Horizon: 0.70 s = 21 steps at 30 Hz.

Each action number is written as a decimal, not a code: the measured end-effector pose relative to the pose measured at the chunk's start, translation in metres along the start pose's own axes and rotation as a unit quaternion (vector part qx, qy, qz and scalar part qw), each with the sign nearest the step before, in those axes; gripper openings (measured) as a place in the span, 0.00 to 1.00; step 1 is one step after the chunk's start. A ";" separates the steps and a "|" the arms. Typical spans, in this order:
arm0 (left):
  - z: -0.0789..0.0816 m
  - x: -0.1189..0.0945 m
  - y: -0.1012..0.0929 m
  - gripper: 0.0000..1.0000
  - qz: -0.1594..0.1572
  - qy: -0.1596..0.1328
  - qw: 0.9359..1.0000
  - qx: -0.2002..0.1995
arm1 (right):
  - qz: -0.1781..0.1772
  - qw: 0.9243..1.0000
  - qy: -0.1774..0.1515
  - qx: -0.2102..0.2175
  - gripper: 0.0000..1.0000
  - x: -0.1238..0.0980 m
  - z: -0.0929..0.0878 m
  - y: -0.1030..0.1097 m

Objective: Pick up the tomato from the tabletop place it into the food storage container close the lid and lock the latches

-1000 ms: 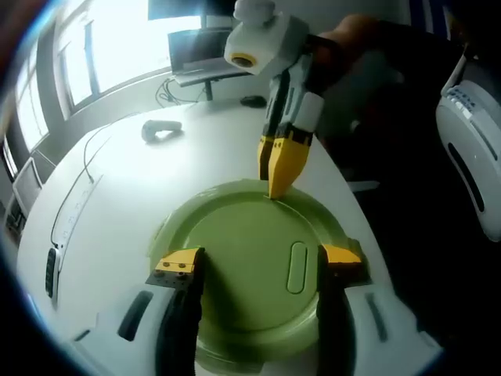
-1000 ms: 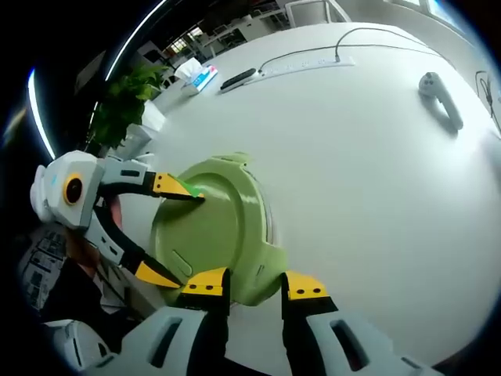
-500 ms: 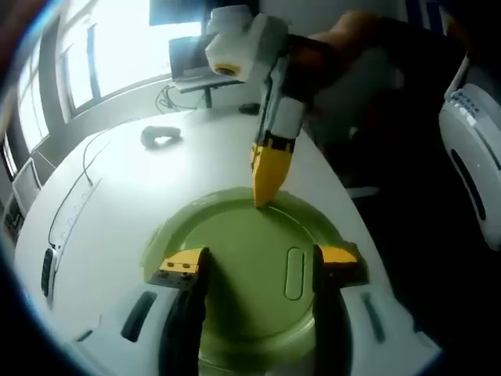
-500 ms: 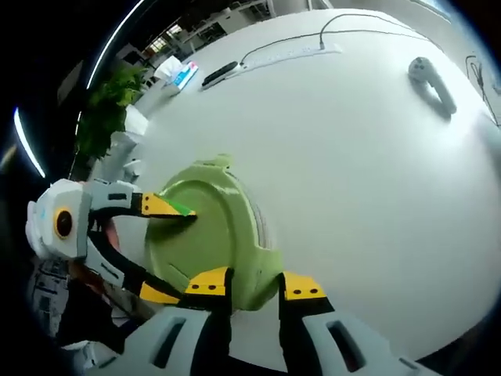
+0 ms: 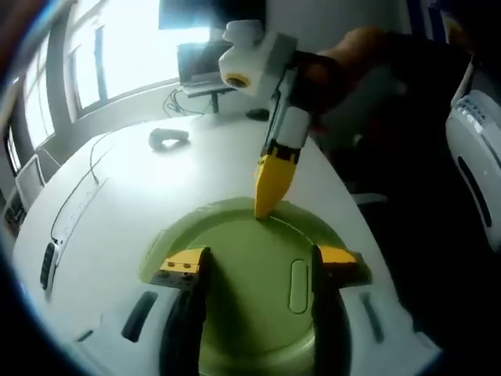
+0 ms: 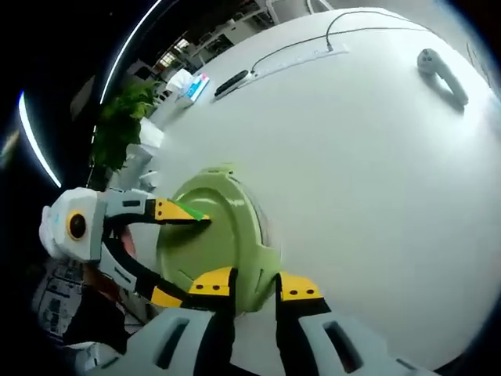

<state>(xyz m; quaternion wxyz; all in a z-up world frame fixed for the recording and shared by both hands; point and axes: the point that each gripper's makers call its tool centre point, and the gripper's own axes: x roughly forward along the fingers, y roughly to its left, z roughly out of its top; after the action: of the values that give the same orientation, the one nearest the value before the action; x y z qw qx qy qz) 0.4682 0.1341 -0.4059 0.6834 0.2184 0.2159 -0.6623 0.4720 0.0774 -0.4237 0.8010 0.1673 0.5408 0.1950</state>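
A round green food storage container (image 5: 250, 290) sits on a white tabletop (image 5: 117, 211) with its green lid (image 6: 205, 249) on. A long oval slot in the lid (image 5: 298, 286) runs from 12 to 6 o'clock in the left gripper view.

In that view the left gripper (image 5: 254, 264) reaches forward over the lid, its yellow-tipped jaws spread wide on either side of the lid's centre, gripping nothing. The right gripper (image 5: 268, 188) comes down from 12 o'clock, held by a hand (image 5: 344, 66). Its yellow jaws are together, tips touching the lid's far rim.

In the right gripper view the right gripper (image 6: 254, 283) has a narrow gap between its jaws at the container's near edge; whether they pinch the rim cannot be told. The left gripper (image 6: 176, 254) enters from 9 o'clock, jaws wide. This view also shows a potted plant (image 6: 121, 117) at 10 o'clock, a cable (image 6: 313, 35) and a grey controller (image 6: 442, 66) at 1 o'clock.
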 end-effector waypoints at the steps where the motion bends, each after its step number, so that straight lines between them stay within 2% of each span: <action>1: 0.000 0.000 0.000 0.43 0.003 -0.002 1.000 -0.002 | 0.002 1.000 -0.009 -0.017 0.16 0.000 0.002 0.001; 3: 0.001 -0.002 0.001 0.44 0.016 -0.011 1.000 -0.012 | 0.014 0.998 -0.037 -0.040 0.16 -0.002 0.009 0.003; 4: 0.001 -0.003 0.005 0.45 0.035 -0.022 0.999 -0.021 | 0.028 0.996 -0.050 -0.064 0.16 -0.004 0.011 0.006; 6: 0.001 -0.005 0.007 0.47 0.052 -0.041 0.997 -0.032 | 0.049 0.992 -0.080 -0.079 0.15 -0.010 0.019 0.009; 7: 0.000 -0.006 0.007 0.47 0.059 -0.048 0.996 -0.038 | 0.069 0.988 -0.100 -0.095 0.15 -0.014 0.025 0.013; 8: -0.001 -0.009 0.007 0.47 0.071 -0.064 0.994 -0.047 | 0.086 0.985 -0.096 -0.112 0.15 -0.017 0.023 0.016; 9: -0.001 -0.012 0.008 0.47 0.082 -0.080 0.992 -0.058 | 0.089 0.982 -0.117 -0.118 0.15 -0.020 0.031 0.017; 10: -0.002 -0.014 0.007 0.48 0.092 -0.092 0.989 -0.071 | 0.106 0.974 -0.145 -0.138 0.15 -0.023 0.039 0.023; 11: -0.003 -0.017 0.009 0.48 0.109 -0.105 0.985 -0.089 | 0.120 0.966 -0.151 -0.171 0.15 -0.026 0.041 0.028; 13: -0.004 -0.024 0.013 0.48 0.145 -0.127 0.975 -0.106 | 0.130 0.953 -0.178 -0.210 0.15 -0.028 0.038 0.036; 15: -0.007 -0.031 0.016 0.48 0.187 -0.141 0.966 -0.112 | 0.146 0.941 -0.188 -0.242 0.16 -0.031 0.043 0.040; 17: -0.008 -0.034 0.015 0.48 0.208 -0.152 0.958 -0.127 | 0.157 0.928 -0.194 -0.278 0.16 -0.032 0.044 0.046; 19: -0.009 -0.035 0.013 0.48 0.233 -0.151 0.952 -0.127 | 0.162 0.915 -0.201 -0.310 0.17 -0.030 0.048 0.050; 20: -0.013 -0.035 0.011 0.48 0.244 -0.139 0.951 -0.132 | 0.161 0.907 -0.205 -0.329 0.16 -0.029 0.049 0.052; 21: -0.011 -0.036 0.012 0.48 0.257 -0.145 0.945 -0.141 | 0.159 0.902 -0.205 -0.346 0.16 -0.028 0.050 0.053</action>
<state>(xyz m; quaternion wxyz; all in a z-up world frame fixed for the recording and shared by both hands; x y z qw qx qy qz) 0.4786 0.1707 -0.3937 0.8781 0.0694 0.1422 -0.4515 0.5021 0.1065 -0.3583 0.8599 -0.0005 0.2299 0.4557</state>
